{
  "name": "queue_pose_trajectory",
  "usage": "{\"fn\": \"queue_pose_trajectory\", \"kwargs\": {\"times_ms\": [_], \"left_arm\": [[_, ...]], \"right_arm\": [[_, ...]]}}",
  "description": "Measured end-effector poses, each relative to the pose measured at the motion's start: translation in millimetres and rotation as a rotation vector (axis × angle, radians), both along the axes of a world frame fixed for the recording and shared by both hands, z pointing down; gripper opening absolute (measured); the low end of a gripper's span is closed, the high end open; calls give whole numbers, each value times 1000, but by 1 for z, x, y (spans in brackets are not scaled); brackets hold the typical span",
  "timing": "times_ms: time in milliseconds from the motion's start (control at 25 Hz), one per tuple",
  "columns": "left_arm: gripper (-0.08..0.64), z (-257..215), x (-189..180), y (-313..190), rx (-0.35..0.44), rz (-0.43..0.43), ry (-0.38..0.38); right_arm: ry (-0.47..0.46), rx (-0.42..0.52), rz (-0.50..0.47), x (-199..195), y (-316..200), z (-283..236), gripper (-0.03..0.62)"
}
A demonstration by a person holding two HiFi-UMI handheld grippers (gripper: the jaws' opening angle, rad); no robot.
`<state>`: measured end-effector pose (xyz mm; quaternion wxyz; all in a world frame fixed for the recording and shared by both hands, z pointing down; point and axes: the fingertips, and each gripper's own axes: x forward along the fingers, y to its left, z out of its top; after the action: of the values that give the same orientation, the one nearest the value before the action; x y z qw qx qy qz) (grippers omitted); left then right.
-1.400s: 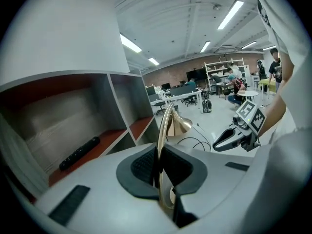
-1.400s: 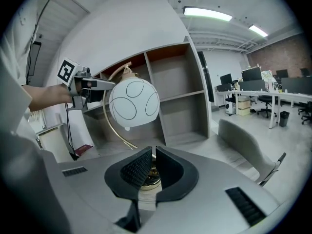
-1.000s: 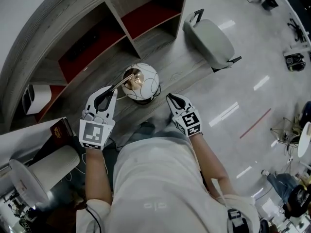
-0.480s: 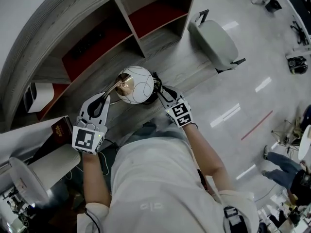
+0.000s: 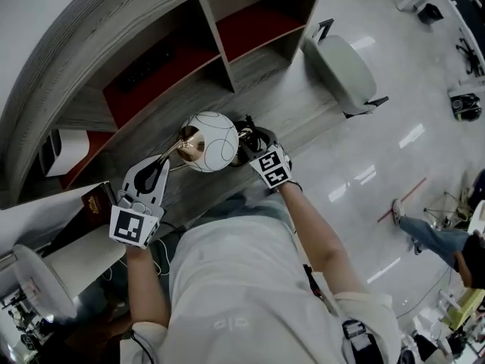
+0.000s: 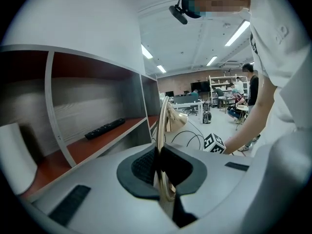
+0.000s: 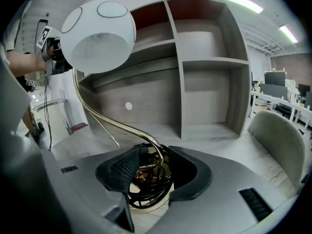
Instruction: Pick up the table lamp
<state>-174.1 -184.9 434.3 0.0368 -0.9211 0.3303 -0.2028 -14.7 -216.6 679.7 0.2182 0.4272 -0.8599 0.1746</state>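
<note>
The table lamp has a white globe shade (image 5: 210,140), a curved brass arm (image 7: 116,122) and a round base wrapped in coiled black cord (image 7: 145,191). It stands on the grey wooden desk (image 5: 303,111). My left gripper (image 5: 165,163) is shut on the thin brass arm (image 6: 162,130), which runs up between its pads toward a brass cone (image 6: 176,119). My right gripper (image 5: 248,140) is at the base. Its jaws are opening in the right gripper view, one on each side of the stem and cord, with my right gripper (image 7: 153,167) not pressing on them.
Grey shelving with red-backed compartments (image 5: 254,23) rises behind the desk. A black remote (image 6: 103,128) lies on one shelf. A grey chair (image 5: 342,68) stands to the right. A dark red book (image 5: 95,203) and a white cylinder (image 5: 83,258) lie at the left. A person's legs (image 5: 424,233) cross the floor.
My right gripper has moved in from beside the lamp to its base and its jaws have opened. My left gripper has kept its hold on the brass arm and drifted slightly left.
</note>
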Motion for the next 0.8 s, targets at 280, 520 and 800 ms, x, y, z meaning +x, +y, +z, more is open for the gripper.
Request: {"fn": "queue_pose_trajectory", "kwargs": {"times_ms": [280,520,800], "left_arm": [[23,0,-20,3,-13,33,21],[23,7,-30,-3,-25,-14,55],[23,13,-53,-6,-58,-108,87]], "right_arm": [[39,-10,28,-18,-21,9,171],[54,3,60,-16,-33,10,58],[96,-6,40,-24,-37,3,51]]}}
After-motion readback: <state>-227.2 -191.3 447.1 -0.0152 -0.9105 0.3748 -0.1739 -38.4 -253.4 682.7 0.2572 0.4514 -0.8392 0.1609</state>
